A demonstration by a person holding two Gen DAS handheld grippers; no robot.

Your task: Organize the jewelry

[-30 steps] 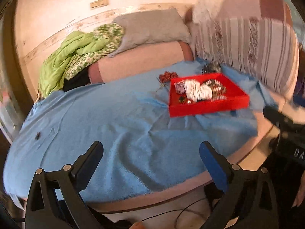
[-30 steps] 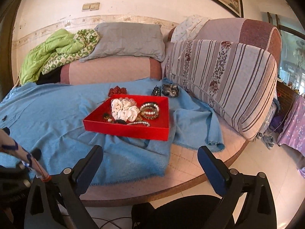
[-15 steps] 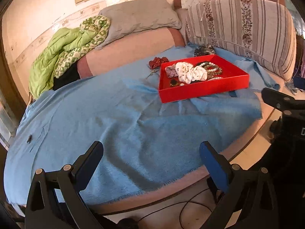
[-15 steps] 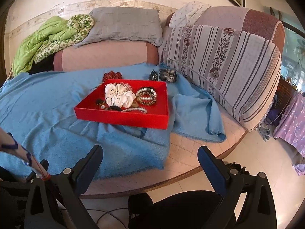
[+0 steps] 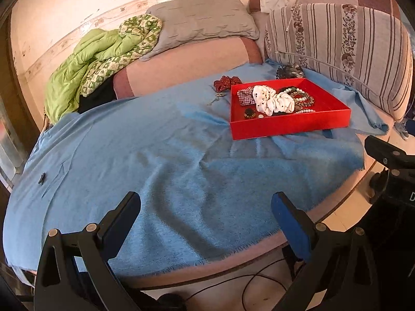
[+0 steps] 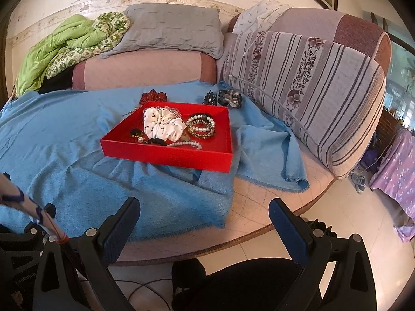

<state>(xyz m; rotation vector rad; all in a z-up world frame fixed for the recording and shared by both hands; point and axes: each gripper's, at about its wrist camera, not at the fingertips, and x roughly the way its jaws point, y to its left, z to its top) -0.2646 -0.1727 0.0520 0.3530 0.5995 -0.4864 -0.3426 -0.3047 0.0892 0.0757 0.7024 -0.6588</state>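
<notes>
Right wrist view: the red tray (image 6: 166,155) sits at about 11 o'clock on the blue blanket (image 6: 64,160), holding a white spotted scrunchie (image 6: 162,125), pearl bracelets (image 6: 201,127) and small dark pieces. Just beyond it, at 12 o'clock, lie a red hair bow (image 6: 153,96) and a dark hair clip (image 6: 229,98). A striped cushion (image 6: 311,98) stands at 2 o'clock. The right tool (image 6: 205,219) hangs with jaws wide apart, holding nothing. In the left wrist view the left tool (image 5: 206,213) is likewise spread and empty, with the tray at 1 o'clock.
</notes>
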